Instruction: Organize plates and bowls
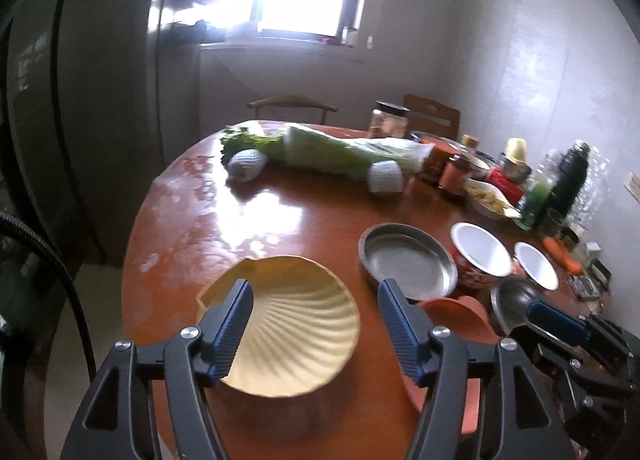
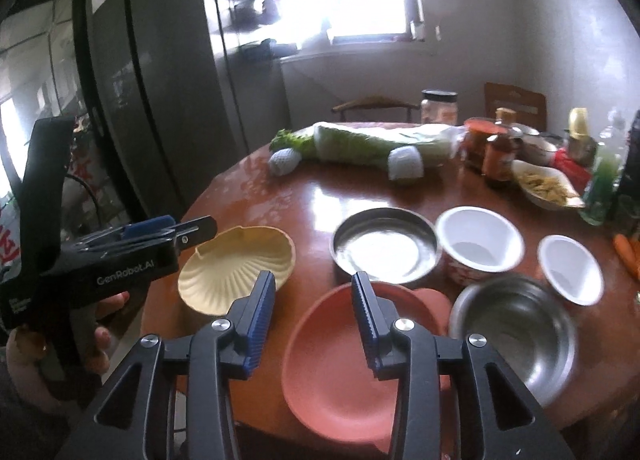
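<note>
Dishes sit unstacked low in the frame on the bench (image 2: 312,195). Both sets of jaws stand apart, holding nothing. The shell plate (image 1: 296,324) looks light, stiff, probably slick, so pinch its thin rim; the steel bowl (image 2: 516,332) likewise.

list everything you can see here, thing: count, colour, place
shell-shaped plate: 1, cream, near left of table
heart-shaped plate: 1, coral, near edge
steel dish: 1, silver, centre
steel bowl: 1, silver, near right
white-lined bowls: 2, white inside, right of steel dish
cabbage: 1, green-white, far side
net-wrapped fruits: 2, white, by cabbage
jars and bottles: several, mixed colours, far right
carrots: orange, right edge
table: 1, red-brown, round
left gripper: open, over shell-shaped plate
right gripper: open, over heart-shaped plate
</note>
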Tool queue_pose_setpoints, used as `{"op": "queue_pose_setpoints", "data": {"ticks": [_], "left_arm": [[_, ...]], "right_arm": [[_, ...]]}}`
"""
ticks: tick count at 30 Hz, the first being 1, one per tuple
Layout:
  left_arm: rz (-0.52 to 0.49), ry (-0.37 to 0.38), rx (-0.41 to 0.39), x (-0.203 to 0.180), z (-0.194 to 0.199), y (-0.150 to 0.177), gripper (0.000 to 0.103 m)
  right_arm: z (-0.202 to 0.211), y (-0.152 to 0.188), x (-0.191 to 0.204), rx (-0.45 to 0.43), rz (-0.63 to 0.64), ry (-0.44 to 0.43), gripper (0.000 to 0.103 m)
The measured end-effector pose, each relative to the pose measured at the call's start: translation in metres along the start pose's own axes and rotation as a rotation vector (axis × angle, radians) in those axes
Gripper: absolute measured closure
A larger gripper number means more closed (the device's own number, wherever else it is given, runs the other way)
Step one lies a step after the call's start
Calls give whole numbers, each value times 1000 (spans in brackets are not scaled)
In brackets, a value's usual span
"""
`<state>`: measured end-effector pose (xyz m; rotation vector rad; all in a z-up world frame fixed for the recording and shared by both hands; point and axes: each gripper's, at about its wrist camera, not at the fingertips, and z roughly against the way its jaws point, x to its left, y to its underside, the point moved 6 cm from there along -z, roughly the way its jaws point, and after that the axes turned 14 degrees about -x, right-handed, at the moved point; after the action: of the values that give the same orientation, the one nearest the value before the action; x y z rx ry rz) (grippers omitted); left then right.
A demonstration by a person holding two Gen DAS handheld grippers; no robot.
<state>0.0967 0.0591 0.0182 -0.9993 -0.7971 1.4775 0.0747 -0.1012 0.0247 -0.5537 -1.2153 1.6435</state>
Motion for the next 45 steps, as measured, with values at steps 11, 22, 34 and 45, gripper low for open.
{"op": "queue_pose_setpoints", "data": {"ticks": [11,22,34,45], "left_arm": [[-74,73,97,-60,-2,39,38],[-114,72,194,-75,-16,78,38],[-126,83,252,-82,-36,99,38],[-103,114,260,-88,-46,110,59]], "right_arm": [[49,31,-37,26,-27,69,54],[54,79,-51,132,-77,82,54],[25,101,-64,196,-168,102,54],[2,107,-62,196,-129,88,67]]}}
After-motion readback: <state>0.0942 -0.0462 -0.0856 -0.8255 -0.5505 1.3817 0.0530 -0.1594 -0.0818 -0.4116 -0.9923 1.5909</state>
